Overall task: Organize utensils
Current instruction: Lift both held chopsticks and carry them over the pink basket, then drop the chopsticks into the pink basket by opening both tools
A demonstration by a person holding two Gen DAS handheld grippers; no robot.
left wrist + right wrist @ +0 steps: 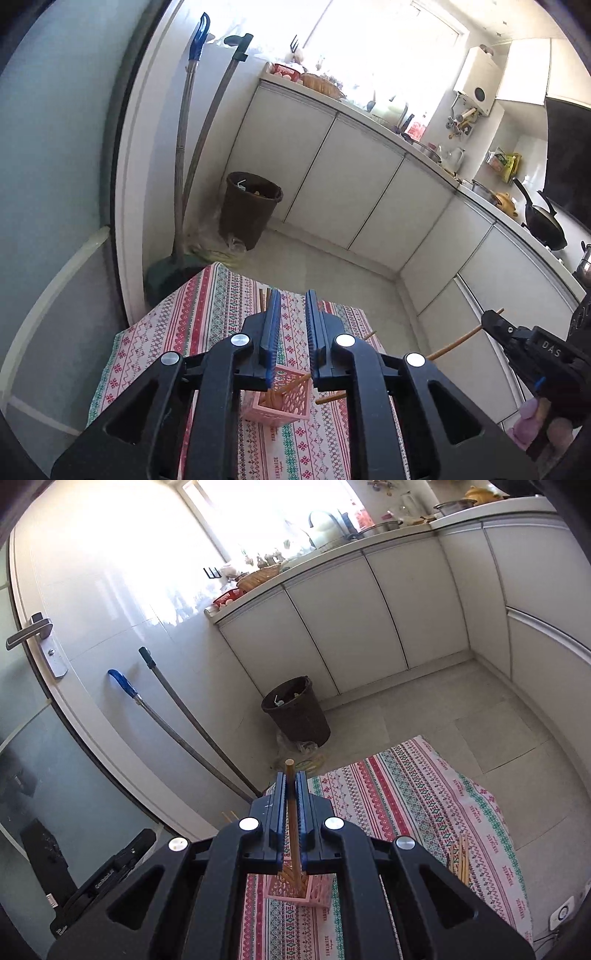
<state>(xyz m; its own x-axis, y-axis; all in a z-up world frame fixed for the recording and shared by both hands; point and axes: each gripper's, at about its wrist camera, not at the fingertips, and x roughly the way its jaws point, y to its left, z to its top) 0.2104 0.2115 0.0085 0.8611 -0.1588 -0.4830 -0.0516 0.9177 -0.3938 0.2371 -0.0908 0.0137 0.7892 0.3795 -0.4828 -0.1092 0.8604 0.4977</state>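
Observation:
A pink lattice holder (280, 404) stands on the patterned tablecloth (207, 314) with several wooden chopsticks in it. My left gripper (291, 295) is open and empty, held above the holder. My right gripper (291, 773) is shut on a single wooden chopstick (293, 819), whose lower end reaches into the pink holder (295, 890). In the left wrist view the right gripper (491, 319) comes in from the right with that chopstick (454, 343) slanting down to the holder. A loose pile of chopsticks (460, 860) lies on the cloth to the right.
A dark waste bin (297, 710) stands on the floor by white cabinets (369, 620). A broom (147, 709) and a mop handle (184, 716) lean on the wall near a door (33, 635). Two more chopsticks (263, 298) lie at the cloth's far edge.

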